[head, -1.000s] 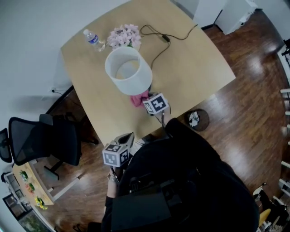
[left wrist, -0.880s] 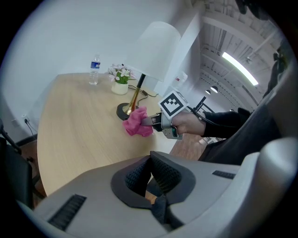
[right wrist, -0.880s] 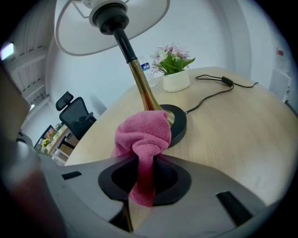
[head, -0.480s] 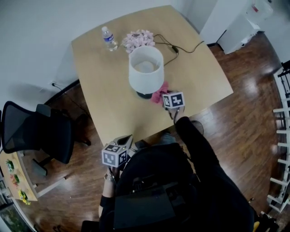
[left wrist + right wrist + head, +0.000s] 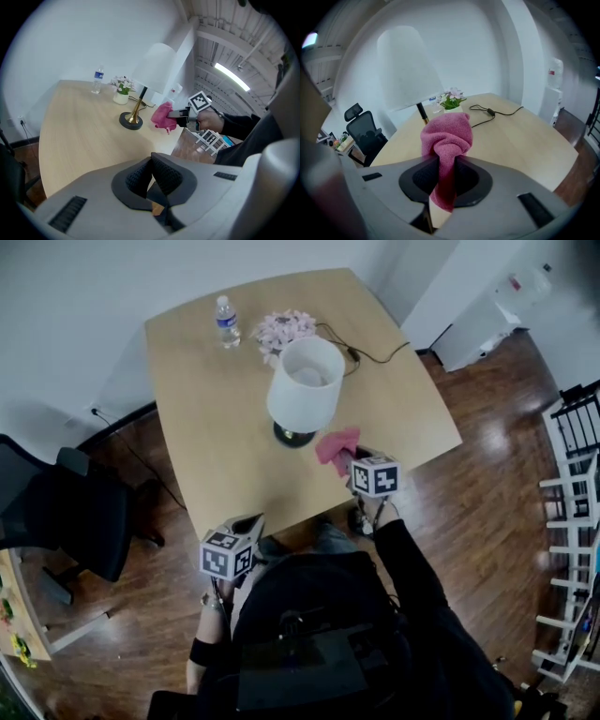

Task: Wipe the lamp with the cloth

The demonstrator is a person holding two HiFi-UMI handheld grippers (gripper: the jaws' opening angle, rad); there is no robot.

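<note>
Right gripper [image 5: 446, 178]: jaws narrow, pressed from both sides on the pink cloth [image 5: 446, 133]. One fold hanging down between the pads, the bigger bunch standing out in front of the tips. In the head view, held over the near part of the light wooden table [image 5: 206, 427], just to the right of the foot of the lamp [image 5: 305, 390]. Close to it, but not touching it. No contact with the white shade either.

Lamp upright about the middle of the table: white shade, brass stem, dark round base.

Left gripper [image 5: 151, 180]: jaws fully together, nothing between them. Held low, off the near edge of the table, in front of the person's body and well apart from the lamp.

At the far side of the table, a water bottle [image 5: 226, 322] and, beside it, a small pot of pale flowers [image 5: 284, 327]. Behind the lamp, a black cord [image 5: 375, 352] lying loose toward the right edge. On the dark wood floor at the left, a black office chair [image 5: 66, 521].
</note>
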